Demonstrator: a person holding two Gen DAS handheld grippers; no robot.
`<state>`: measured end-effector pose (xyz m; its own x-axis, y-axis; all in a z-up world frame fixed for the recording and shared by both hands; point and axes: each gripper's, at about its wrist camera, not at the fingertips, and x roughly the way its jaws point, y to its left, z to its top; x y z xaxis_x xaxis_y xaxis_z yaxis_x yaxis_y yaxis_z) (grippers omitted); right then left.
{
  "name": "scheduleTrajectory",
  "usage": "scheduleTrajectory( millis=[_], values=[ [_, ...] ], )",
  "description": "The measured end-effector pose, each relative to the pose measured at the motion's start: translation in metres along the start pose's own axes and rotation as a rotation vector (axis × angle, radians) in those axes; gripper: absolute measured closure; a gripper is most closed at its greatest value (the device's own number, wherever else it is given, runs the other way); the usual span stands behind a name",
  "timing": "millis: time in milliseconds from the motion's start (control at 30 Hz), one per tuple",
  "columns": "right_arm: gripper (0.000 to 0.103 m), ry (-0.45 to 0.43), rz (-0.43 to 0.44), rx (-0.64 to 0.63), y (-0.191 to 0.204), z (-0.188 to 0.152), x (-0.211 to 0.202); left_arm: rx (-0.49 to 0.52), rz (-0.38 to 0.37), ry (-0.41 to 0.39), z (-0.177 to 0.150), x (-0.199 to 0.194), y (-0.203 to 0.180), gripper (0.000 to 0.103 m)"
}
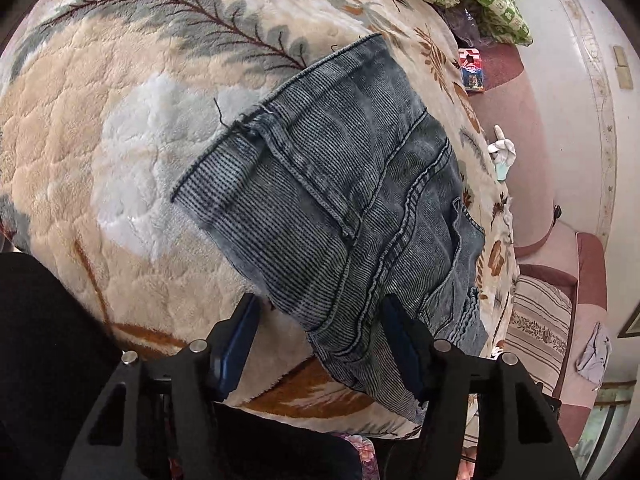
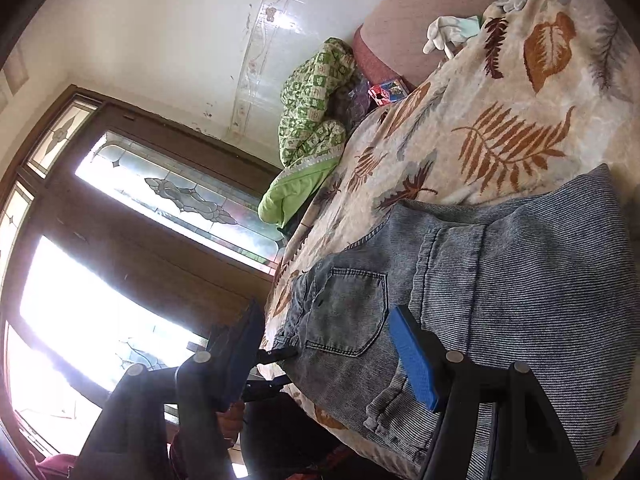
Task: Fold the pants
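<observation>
- Pants (image 1: 344,200): washed grey-blue denim with fine dark ribbing.
- Blanket (image 1: 120,128): cream plush with grey-green, rust and white leaves.
- Quilt (image 2: 316,100): green-and-white check, lime lining.
- Claw pads (image 2: 414,360): blue, on black arms.
- Gloves (image 2: 444,34): white.
- Box (image 1: 472,70): red and blue.

Pants (image 1: 340,208) on blanket (image 1: 120,140)

No writing can be read anywhere; the small red and blue box (image 1: 472,70) bears print too blurred to make out.
</observation>
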<state>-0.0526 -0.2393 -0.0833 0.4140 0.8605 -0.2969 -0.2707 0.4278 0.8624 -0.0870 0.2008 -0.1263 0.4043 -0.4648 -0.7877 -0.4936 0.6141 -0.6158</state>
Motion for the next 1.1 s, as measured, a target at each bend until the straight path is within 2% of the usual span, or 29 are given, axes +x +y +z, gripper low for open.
scheduleTrajectory(
  millis=[100,300,367,467,633,700,733,767,833,933,1000,1033,1100],
  values=[
    [0.034,0.003,-0.005,0.003,-0.001,0.000,0.002,-0.042,-0.044,-0.017,0.005,-0.002,0.007,0.041],
    [0.034,0.009,-0.032,-0.025,0.001,-0.002,0.005,-0.060,-0.096,-0.061,0.011,-0.003,0.010,0.044],
    [0.034,0.011,-0.033,-0.024,0.000,-0.002,0.006,-0.046,-0.098,-0.077,0.011,-0.005,0.011,0.055],
    [0.034,0.019,-0.047,-0.037,0.001,-0.003,0.008,-0.042,-0.122,-0.093,0.011,-0.008,0.016,0.063],
    [0.034,0.048,-0.110,-0.032,-0.004,-0.005,0.020,0.016,-0.137,-0.122,0.010,-0.013,0.004,0.067],
    [0.034,0.059,-0.132,-0.020,-0.009,-0.006,0.025,0.018,-0.132,-0.124,0.010,-0.010,0.000,0.065],
    [0.034,0.061,-0.143,-0.016,-0.011,-0.006,0.026,0.015,-0.133,-0.126,0.010,-0.008,-0.001,0.058],
    [0.034,0.060,-0.147,-0.012,-0.012,-0.006,0.026,0.012,-0.142,-0.126,0.010,-0.005,-0.001,0.046],
    [0.034,0.049,-0.147,-0.008,-0.013,-0.006,0.023,-0.011,-0.165,-0.129,0.009,0.000,-0.001,0.035],
    [0.034,0.034,-0.149,0.001,-0.015,-0.005,0.019,0.029,-0.142,-0.166,0.007,0.001,-0.011,0.033],
    [0.034,0.026,-0.151,0.006,-0.015,-0.004,0.017,0.070,-0.102,-0.181,0.006,0.003,-0.016,0.045],
    [0.034,0.022,-0.149,0.005,-0.015,-0.004,0.015,0.089,-0.081,-0.188,0.006,0.004,-0.018,0.060],
    [0.034,0.006,-0.145,-0.001,-0.013,-0.003,0.012,0.118,-0.068,-0.186,0.008,0.007,-0.018,0.066]
  ],
)
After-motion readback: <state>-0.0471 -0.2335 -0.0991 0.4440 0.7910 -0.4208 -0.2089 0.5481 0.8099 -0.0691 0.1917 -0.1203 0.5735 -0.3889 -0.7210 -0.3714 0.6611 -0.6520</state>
